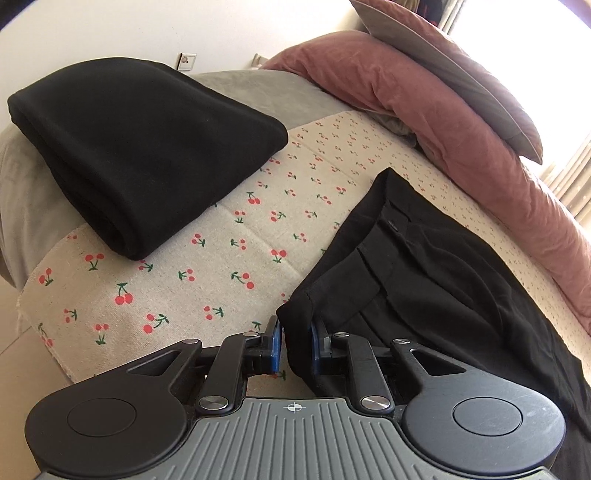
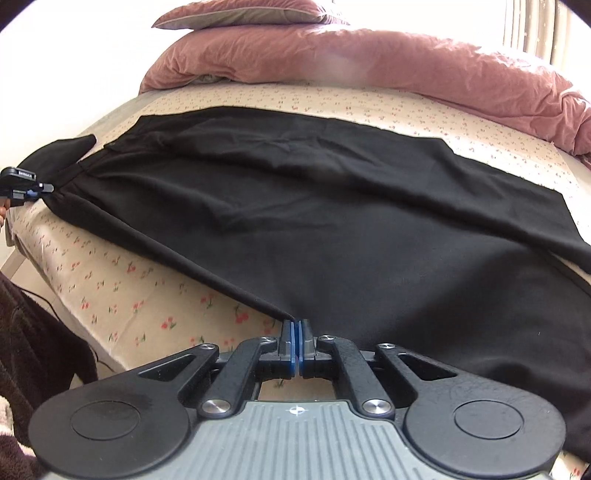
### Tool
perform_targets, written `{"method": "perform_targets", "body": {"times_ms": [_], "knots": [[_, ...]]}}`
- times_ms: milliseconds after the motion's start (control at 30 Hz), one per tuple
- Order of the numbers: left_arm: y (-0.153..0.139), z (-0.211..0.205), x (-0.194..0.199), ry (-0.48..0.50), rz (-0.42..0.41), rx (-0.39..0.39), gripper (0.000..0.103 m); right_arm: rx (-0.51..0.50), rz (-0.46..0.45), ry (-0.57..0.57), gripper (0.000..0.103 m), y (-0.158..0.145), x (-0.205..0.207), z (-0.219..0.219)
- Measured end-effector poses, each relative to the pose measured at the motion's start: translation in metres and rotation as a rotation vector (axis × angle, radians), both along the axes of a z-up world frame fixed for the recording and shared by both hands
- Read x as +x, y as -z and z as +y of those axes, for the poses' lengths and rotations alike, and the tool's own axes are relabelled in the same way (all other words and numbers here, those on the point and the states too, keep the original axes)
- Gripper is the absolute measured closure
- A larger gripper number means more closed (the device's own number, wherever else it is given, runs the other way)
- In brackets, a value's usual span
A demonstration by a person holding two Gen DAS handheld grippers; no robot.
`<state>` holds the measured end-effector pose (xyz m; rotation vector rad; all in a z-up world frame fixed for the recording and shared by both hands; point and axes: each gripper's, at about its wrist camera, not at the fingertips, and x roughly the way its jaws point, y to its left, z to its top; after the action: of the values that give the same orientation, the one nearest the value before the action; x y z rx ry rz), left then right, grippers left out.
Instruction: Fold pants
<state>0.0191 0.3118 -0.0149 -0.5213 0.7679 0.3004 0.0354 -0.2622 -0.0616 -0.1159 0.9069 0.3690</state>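
Black pants [image 2: 332,229] lie spread across the cherry-print bed cover [image 2: 147,295]. My left gripper [image 1: 296,332] is shut on the waistband corner of the pants [image 1: 406,266]. It also shows in the right wrist view [image 2: 37,190] at the far left, with fabric bunched at its tip. My right gripper [image 2: 296,325] is shut on the near edge of the pants, and the edge runs taut from it to the left gripper. The pants' legs run off to the right.
A folded black garment [image 1: 140,155] lies on the bed at the back left. A pink duvet [image 2: 369,59] and a pillow [image 2: 243,13] are piled along the far side. Dark brown cloth [image 2: 33,369] hangs off the bed's left edge.
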Motion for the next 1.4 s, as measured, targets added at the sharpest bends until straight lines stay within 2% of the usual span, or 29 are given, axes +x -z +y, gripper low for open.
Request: {"method": "perform_targets", "body": {"times_ms": [100,200,267,300,333,367,400,433,467,533,600,633,833,933,1100,1267,1300,1367,1400], "knots": [[0.004,-0.005,-0.002,0.054,0.061,0.058,0.087,-0.016,0.076,0.022,0.103,0.016,-0.005,0.000],[0.009,-0.014,-0.003,0.112,0.141,0.164,0.083,-0.034,0.165,0.054,0.102,0.035,-0.003,-0.002],[0.004,-0.016,-0.009,0.120,0.144,0.196,0.079,0.026,0.187,0.099,0.102,0.038,0.001,-0.012],[0.000,-0.018,-0.013,0.117,0.140,0.215,0.074,0.067,0.180,0.128,0.090,0.036,-0.001,-0.017],[-0.006,-0.023,-0.018,0.119,0.127,0.237,0.059,0.095,0.159,0.157,0.066,0.031,-0.002,-0.024],[-0.011,-0.028,-0.021,0.130,0.109,0.260,0.039,0.111,0.127,0.192,0.058,0.025,-0.006,-0.029],[-0.017,-0.035,-0.025,0.154,0.084,0.283,0.030,0.118,0.098,0.219,0.053,0.020,-0.009,-0.035],[-0.024,-0.045,-0.027,0.194,0.054,0.308,0.022,0.124,0.083,0.241,0.053,0.015,-0.009,-0.041],[-0.031,-0.056,-0.028,0.234,0.029,0.327,0.021,0.129,0.071,0.275,0.052,0.012,-0.010,-0.048],[-0.040,-0.081,-0.029,0.313,-0.006,0.340,0.018,0.130,0.054,0.371,0.041,0.008,-0.012,-0.065],[-0.045,-0.107,-0.027,0.395,-0.045,0.330,0.015,0.138,0.036,0.487,0.032,0.010,-0.017,-0.089],[-0.046,-0.121,-0.026,0.442,-0.060,0.323,0.015,0.153,0.031,0.542,0.032,0.011,-0.020,-0.100],[-0.031,-0.222,-0.018,0.778,-0.094,0.309,0.014,0.287,0.059,0.881,0.032,0.036,-0.039,-0.173],[-0.016,-0.267,-0.017,0.937,-0.088,0.291,0.014,0.360,0.029,1.020,0.033,0.053,-0.048,-0.197],[0.009,-0.324,-0.030,1.167,-0.130,0.259,0.014,0.456,-0.112,1.127,0.036,0.069,-0.052,-0.213],[0.025,-0.343,-0.040,1.295,-0.148,0.252,0.017,0.361,-0.212,1.169,0.048,0.075,-0.040,-0.211],[0.028,-0.345,-0.041,1.302,-0.145,0.268,0.017,0.330,-0.215,1.177,0.056,0.075,-0.037,-0.208],[0.034,-0.350,-0.040,1.300,-0.140,0.309,0.026,0.248,-0.203,1.181,0.081,0.070,-0.029,-0.210],[0.036,-0.352,-0.040,1.298,-0.146,0.329,0.028,0.228,-0.196,1.172,0.098,0.068,-0.027,-0.211]]}}
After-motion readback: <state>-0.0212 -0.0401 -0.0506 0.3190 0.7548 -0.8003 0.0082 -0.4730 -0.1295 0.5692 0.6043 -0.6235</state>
